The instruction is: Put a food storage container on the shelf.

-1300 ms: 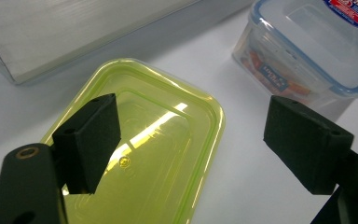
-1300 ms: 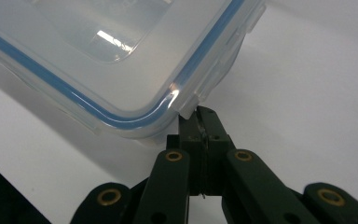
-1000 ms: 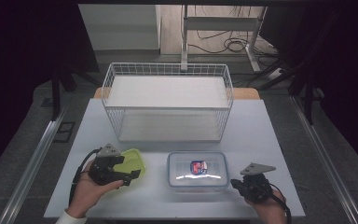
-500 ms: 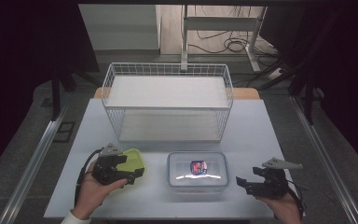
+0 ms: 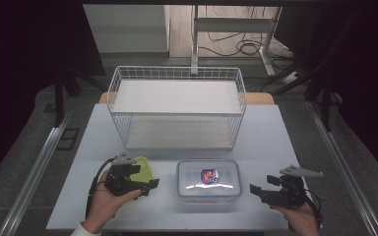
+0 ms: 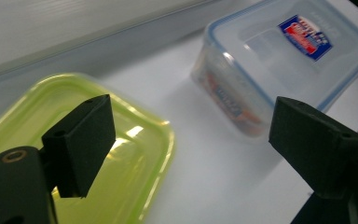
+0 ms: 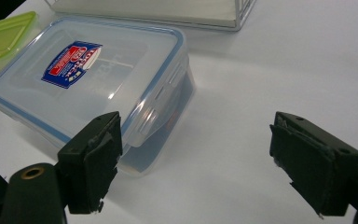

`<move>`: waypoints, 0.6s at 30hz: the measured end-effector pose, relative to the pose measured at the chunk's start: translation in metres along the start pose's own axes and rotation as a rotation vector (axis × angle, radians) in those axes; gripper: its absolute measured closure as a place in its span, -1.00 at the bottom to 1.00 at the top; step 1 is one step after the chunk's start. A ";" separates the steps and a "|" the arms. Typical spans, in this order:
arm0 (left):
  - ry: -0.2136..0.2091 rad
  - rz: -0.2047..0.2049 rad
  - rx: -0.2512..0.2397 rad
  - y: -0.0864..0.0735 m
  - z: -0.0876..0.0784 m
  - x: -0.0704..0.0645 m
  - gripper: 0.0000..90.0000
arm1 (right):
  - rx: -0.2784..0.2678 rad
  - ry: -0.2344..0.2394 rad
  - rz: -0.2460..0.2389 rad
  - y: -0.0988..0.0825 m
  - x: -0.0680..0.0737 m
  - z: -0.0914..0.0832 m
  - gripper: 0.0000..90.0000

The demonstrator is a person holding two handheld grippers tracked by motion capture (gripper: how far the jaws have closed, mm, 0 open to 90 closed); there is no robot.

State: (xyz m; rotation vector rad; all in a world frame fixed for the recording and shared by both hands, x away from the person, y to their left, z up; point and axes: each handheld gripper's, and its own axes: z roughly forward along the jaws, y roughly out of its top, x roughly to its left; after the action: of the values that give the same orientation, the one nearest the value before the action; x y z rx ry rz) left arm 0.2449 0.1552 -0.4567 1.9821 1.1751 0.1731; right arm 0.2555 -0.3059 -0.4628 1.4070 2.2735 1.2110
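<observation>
Moved out to the right since a second ago: right tool (image 5: 257, 190), off the clear lidded box (image 5: 208, 180) and now apart from its right end, jaws just opened wide with nothing between them. Seen along those jaws, box (image 7: 93, 79) lying ahead and to the left, side latch facing the tool, bare table (image 7: 279, 60) under the gap. Left tool (image 5: 150, 186) spread open too, hovering at the right edge of the green lid (image 5: 145, 169), nothing gripped; one jaw over the lid (image 6: 74, 186), the other near the box (image 6: 279, 60). Box flat on the table (image 5: 270, 132), lid on, in front of the wire basket (image 5: 177, 105), green lid just beside it.
</observation>
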 end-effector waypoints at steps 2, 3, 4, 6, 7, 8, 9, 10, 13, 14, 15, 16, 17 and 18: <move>-0.017 -0.017 -0.005 0.006 0.006 -0.008 -0.71 | -0.004 -0.005 -0.006 0.000 0.000 -0.001 -0.57; -0.017 -0.017 -0.005 0.006 0.006 -0.008 -0.72 | -0.004 -0.005 -0.006 0.000 0.000 -0.001 -0.57; -0.028 -0.026 -0.005 0.008 0.008 -0.010 -0.73 | -0.013 -0.007 -0.004 0.001 0.000 -0.003 -0.57; -0.058 -0.041 0.009 0.012 0.017 -0.017 -0.74 | -0.026 -0.008 0.005 0.001 -0.002 -0.004 -0.56; -0.058 -0.041 0.009 0.012 0.017 -0.017 -0.75 | -0.026 -0.008 0.005 0.001 -0.002 -0.004 -0.56; -0.087 -0.063 0.024 0.014 0.024 -0.019 -0.75 | -0.032 -0.002 0.013 0.002 -0.002 -0.005 -0.55; -0.087 -0.063 0.024 0.014 0.024 -0.019 -0.76 | -0.032 -0.002 0.013 0.002 -0.002 -0.005 -0.55; -0.099 -0.074 0.031 0.015 0.028 -0.020 -0.76 | -0.035 -0.002 0.012 0.002 -0.002 -0.005 -0.54; -0.102 -0.085 0.050 0.019 0.039 -0.026 -0.76 | -0.038 -0.003 0.009 0.003 -0.001 -0.005 -0.54; -0.115 -0.081 0.066 0.021 0.046 -0.032 -0.77 | -0.038 -0.006 0.002 0.004 0.001 -0.005 -0.54; -0.115 -0.081 0.066 0.021 0.046 -0.032 -0.78 | -0.038 -0.006 0.002 0.004 0.001 -0.005 -0.54; -0.127 -0.079 0.073 0.022 0.049 -0.033 -0.78 | -0.036 -0.008 -0.002 0.004 0.001 -0.005 -0.53; -0.137 -0.096 0.080 0.023 0.052 -0.034 -0.79 | -0.034 -0.010 -0.002 0.004 0.002 -0.005 -0.53; -0.146 -0.117 0.084 0.023 0.055 -0.034 -0.80 | -0.035 -0.011 -0.003 0.004 0.002 -0.005 -0.53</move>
State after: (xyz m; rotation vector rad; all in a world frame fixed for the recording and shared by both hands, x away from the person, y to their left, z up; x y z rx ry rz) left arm 0.2684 0.0918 -0.4677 1.9558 1.2163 -0.0814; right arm 0.2545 -0.3061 -0.4567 1.3942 2.2356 1.2328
